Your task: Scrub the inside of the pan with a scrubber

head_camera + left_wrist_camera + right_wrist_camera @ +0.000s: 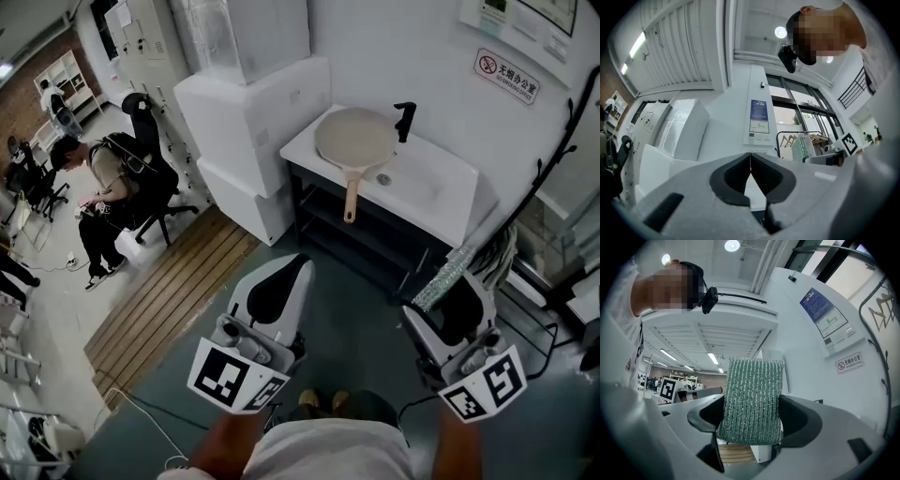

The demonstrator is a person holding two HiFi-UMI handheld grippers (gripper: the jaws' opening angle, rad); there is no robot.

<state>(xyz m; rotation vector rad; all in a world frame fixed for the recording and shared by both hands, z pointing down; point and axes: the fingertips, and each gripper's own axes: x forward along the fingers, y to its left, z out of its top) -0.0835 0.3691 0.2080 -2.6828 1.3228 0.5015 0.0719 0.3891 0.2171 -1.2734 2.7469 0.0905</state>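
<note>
Grey-green floor fills the lower head view, with a strip of wooden decking at 9 o'clock and a white worktop (457, 208) against the wall at 1 o'clock. Count: one pan (354, 139), one scrubber (751, 390), one black tap (404, 120), two hand-held grippers. Pan lies at the worktop's left end, partly over the sink basin (417, 178), pale beige inside facing up. Its long axis runs 12 to 6 o'clock, and the handle (352, 199) points to 6 o'clock, overhanging the front edge. Basin drain (382, 178) shows just beside the pan rim at 4 o'clock, and the tap stands at the pan's 2 o'clock. Stacked white foam boxes (253, 112) sit at the pan's 9 o'clock. Left hand-held gripper (750, 159): jaws together, tips touching, low in the head view at 7 o'clock, well apart from the pan. Right hand-held gripper (752, 414): clamped on the green-and-silver striped scrubber, which stands upright between the pads with its long axis along the jaws and its top past the tips. It sits at 5 o'clock, also well apart from the pan.
</note>
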